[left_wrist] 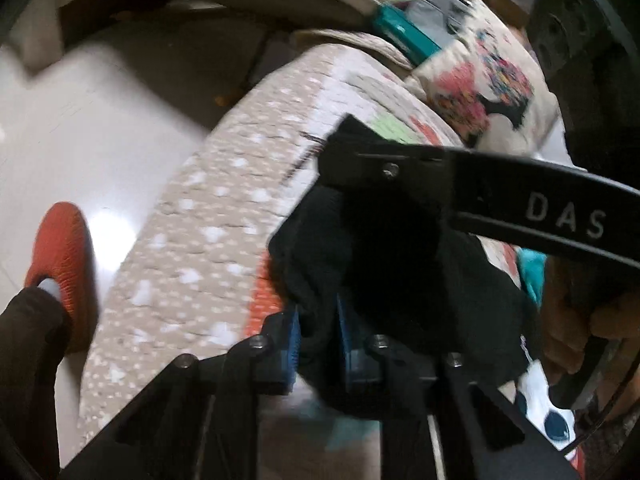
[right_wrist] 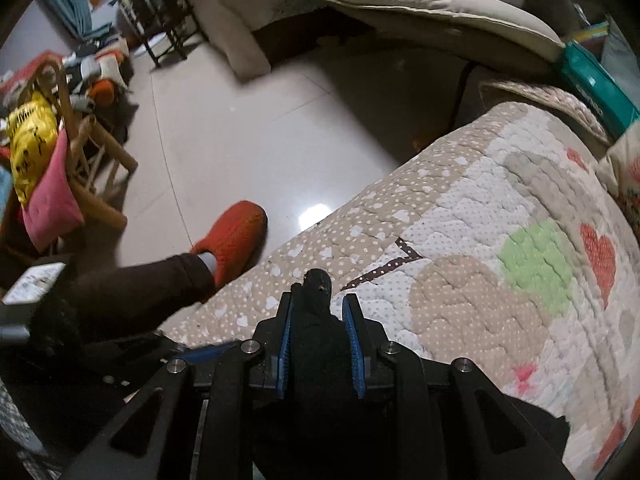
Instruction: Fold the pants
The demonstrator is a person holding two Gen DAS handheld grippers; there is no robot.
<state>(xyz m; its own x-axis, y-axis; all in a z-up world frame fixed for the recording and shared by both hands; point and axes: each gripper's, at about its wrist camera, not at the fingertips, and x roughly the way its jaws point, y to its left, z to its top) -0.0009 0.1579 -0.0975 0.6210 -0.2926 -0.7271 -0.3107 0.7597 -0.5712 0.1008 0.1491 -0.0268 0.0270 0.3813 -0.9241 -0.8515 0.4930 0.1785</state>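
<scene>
Dim indoor light. A bright glare patch sits on the glossy floor [right_wrist: 312, 216]. The left wrist view is motion-blurred; the right is sharper. Fisheye bending and dark vignetting mark the corners.

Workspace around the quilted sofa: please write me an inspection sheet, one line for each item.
Surface: quilted cover with hearts and dots, over a sofa seat.
Job's things: black pants, bunched, held up over the cover.
Clutter: printed cushion; teal box; wooden chair piled with yellow and pink things.
Grippers: left gripper shut on the pants; right gripper has pants fabric between its blue pads.
Cables: nothing seen.
Surroundings: pale tiled floor; person's foot in an orange slipper.
</scene>
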